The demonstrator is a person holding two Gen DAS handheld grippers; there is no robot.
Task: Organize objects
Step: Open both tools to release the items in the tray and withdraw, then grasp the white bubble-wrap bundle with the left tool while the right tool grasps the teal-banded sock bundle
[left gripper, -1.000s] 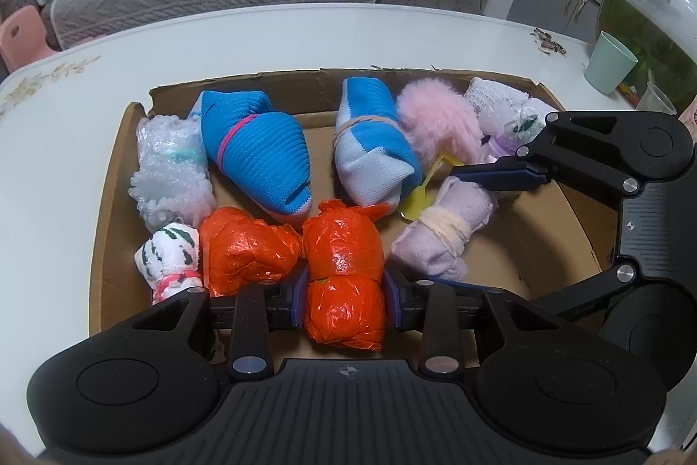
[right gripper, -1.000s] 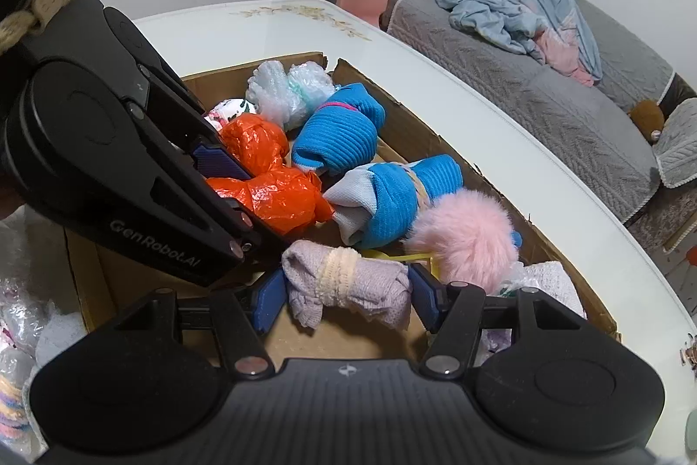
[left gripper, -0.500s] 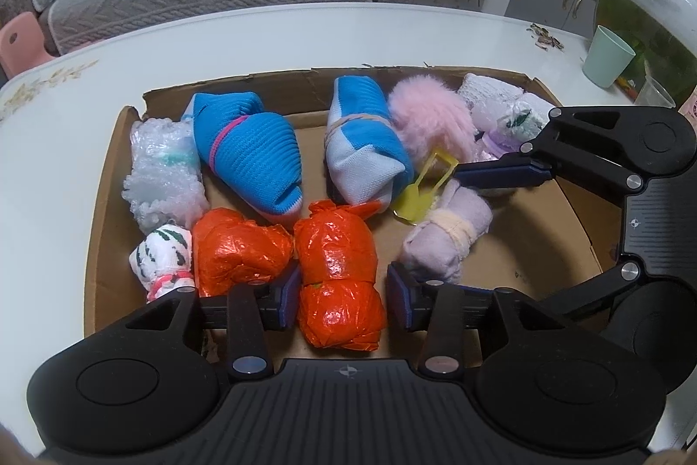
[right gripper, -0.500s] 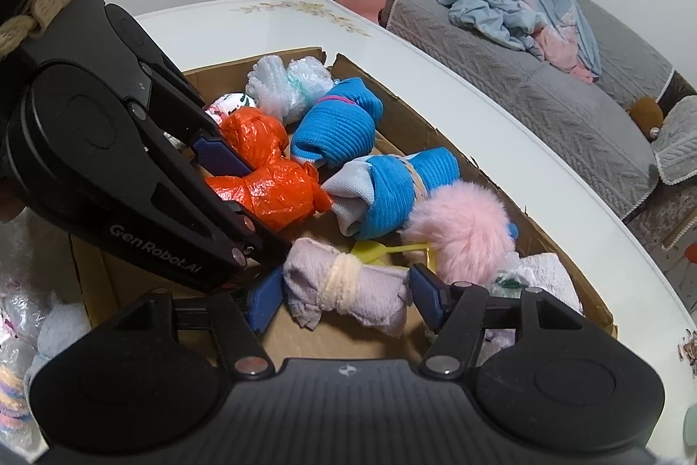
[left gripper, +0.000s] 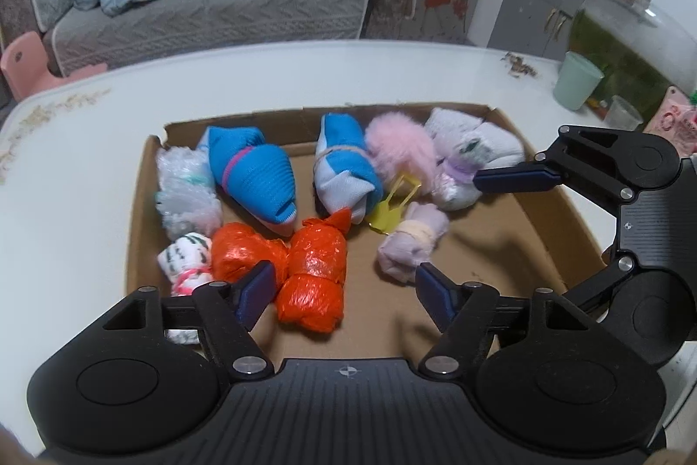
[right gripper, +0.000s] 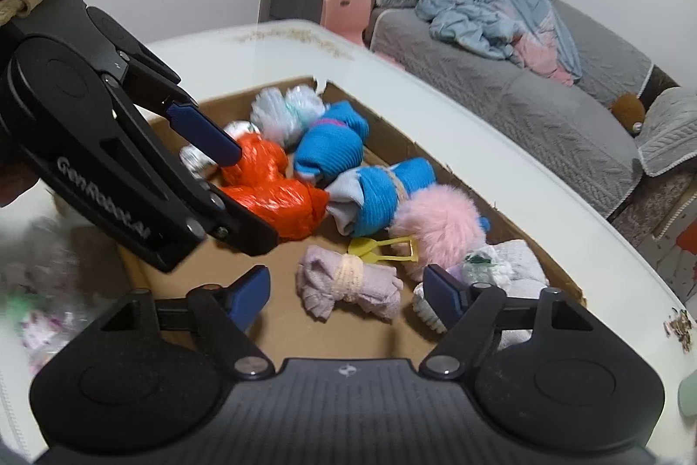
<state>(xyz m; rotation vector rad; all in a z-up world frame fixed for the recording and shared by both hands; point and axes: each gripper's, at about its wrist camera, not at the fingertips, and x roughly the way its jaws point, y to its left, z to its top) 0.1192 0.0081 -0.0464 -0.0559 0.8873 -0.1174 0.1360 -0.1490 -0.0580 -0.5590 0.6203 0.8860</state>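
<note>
The left tongs (left gripper: 344, 286) are wide open and hold nothing; they hang just above the near end of the orange bag bundle (left gripper: 314, 276). The right tongs (right gripper: 346, 293) are wide open and empty too, with the purple cloth roll (right gripper: 350, 285) lying between their tips. Both things lie in the cardboard tray (left gripper: 514, 247) on the white bench (left gripper: 305, 77). The orange bundle looks light, soft and crinkly, and its plastic skin may be slippery, so the tied waist in the middle seems the best place to pinch it. The purple roll looks soft and squashy, not breakable, and the pale band around its middle looks like a good spot to grab. The left view shows the whole tray: the two blue sock rolls (left gripper: 250, 171), the pink fluffy ball (left gripper: 400, 149), the clear bubbly bundle (left gripper: 185, 186), the little striped bundle (left gripper: 185, 260) and a green cup (left gripper: 577, 80) far off on the bench. The right view shows the purple roll close up, the yellow plastic piece (right gripper: 383, 249) beside it, and a blurry pile outside the tray on the left that the other view does not show.
</note>
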